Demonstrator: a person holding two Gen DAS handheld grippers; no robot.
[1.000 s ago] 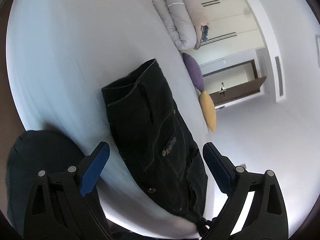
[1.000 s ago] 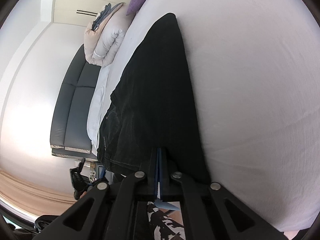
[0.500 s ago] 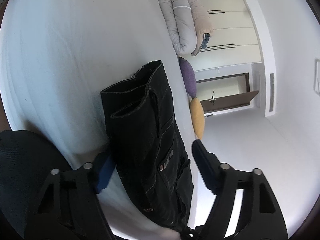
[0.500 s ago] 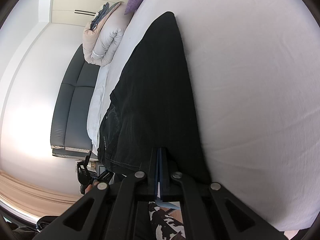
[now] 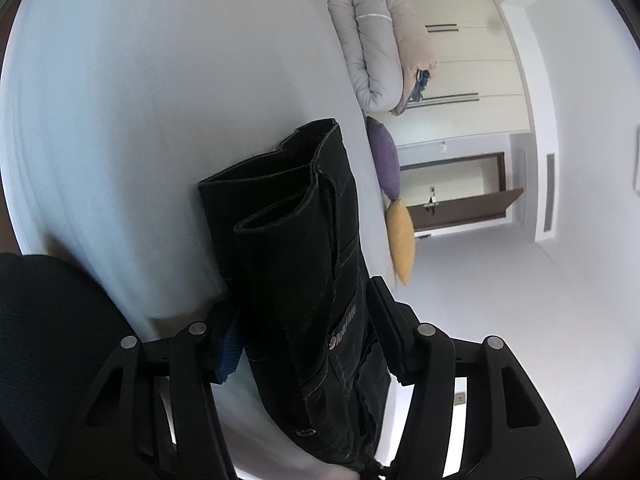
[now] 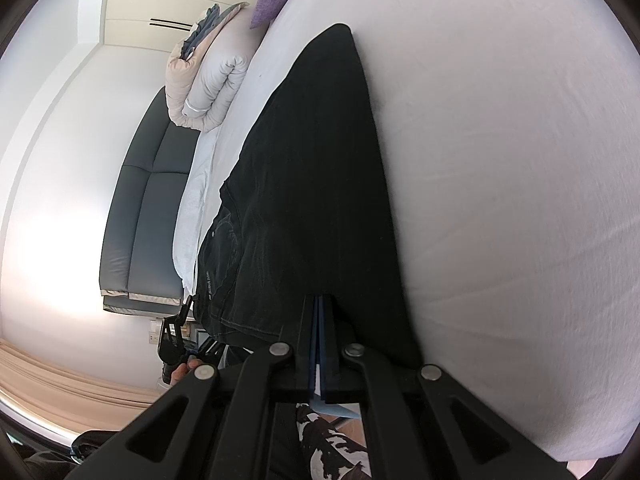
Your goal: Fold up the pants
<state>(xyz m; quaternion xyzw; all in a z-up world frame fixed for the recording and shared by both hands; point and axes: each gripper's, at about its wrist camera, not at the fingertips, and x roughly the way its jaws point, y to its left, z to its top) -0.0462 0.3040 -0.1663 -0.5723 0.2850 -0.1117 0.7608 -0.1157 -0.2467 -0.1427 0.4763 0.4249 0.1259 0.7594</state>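
Black pants [image 5: 296, 240] lie doubled on the white bed sheet [image 5: 140, 100], the open waistband toward the far end. My left gripper [image 5: 300, 300] straddles the near part of the bundle and its jaws are closing, with the blue pads touching the cloth on both sides. In the right wrist view the pants [image 6: 320, 160] stretch away in a long taut wedge from my right gripper [image 6: 320, 300], which is shut on their near edge. The left gripper's handle and a hand [image 6: 176, 340] show small at the lower left there.
A rolled grey duvet [image 5: 380, 40] lies at the head of the bed, with a purple pillow [image 5: 384, 156] and a yellow pillow [image 5: 402, 240] along the bed's side. A dark headboard [image 6: 144, 208] stands beyond. A dark garment [image 5: 48, 340] fills the lower left corner.
My left gripper has dropped onto the pants and its jaws have closed in from wide apart until they touch the cloth. The right gripper has stayed still and shut.
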